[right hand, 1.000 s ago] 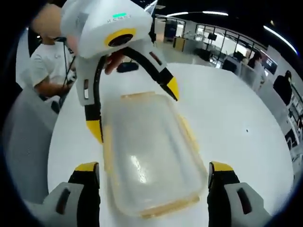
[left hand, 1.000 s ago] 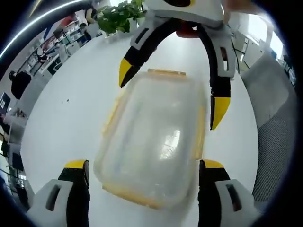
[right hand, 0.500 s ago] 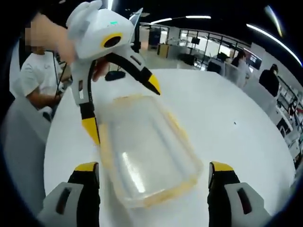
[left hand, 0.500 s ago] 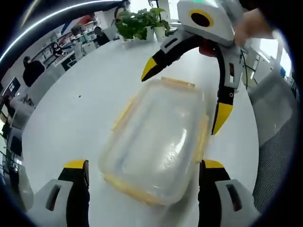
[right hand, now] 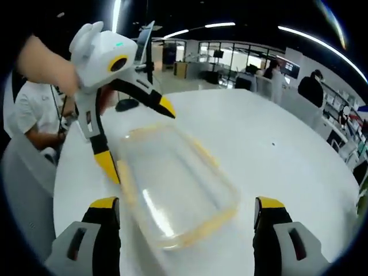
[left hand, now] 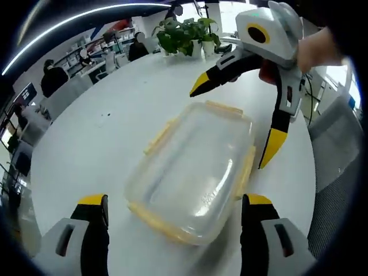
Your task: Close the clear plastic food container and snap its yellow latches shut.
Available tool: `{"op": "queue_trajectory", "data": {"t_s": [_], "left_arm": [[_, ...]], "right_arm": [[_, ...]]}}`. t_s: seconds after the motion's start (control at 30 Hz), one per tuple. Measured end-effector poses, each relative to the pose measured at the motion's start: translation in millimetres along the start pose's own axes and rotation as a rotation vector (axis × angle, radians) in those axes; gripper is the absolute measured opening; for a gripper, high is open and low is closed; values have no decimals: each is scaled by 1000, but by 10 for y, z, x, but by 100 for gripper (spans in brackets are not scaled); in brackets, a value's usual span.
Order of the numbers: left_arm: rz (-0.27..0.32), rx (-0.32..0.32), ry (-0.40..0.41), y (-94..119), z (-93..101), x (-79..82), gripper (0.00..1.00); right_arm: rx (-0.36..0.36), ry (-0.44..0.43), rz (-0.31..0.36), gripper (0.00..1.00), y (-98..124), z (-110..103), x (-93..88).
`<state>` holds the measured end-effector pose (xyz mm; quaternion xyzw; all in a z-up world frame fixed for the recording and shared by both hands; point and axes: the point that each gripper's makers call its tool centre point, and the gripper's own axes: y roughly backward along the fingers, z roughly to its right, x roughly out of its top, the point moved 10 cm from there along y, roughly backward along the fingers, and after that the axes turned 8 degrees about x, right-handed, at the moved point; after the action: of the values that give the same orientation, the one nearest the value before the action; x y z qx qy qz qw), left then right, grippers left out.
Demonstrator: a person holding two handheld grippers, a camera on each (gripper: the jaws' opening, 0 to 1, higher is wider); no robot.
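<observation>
One container (left hand: pixel 195 169) lies lidded between two spread grippers.

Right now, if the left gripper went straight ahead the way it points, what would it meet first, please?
Most likely the container. It lies on the table directly ahead of the open left gripper, in line with the gap between its jaws. Its near yellow-edged end would be touched first, though depth is hard to judge.
</observation>
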<state>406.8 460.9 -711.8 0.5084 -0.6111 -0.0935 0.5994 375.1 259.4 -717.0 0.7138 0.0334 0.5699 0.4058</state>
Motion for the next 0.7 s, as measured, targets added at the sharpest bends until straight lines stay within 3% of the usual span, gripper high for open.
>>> {"op": "queue_trajectory", "data": {"t_s": [0.53,0.7], "left_arm": [[40,34,106,81,51,-74,97],[60,48,167,124,92,-112,97]], "right_arm": [[-49,-92,59,97,80,-67,-84],[-62,-138,111,98,118,-89,-61]]}}
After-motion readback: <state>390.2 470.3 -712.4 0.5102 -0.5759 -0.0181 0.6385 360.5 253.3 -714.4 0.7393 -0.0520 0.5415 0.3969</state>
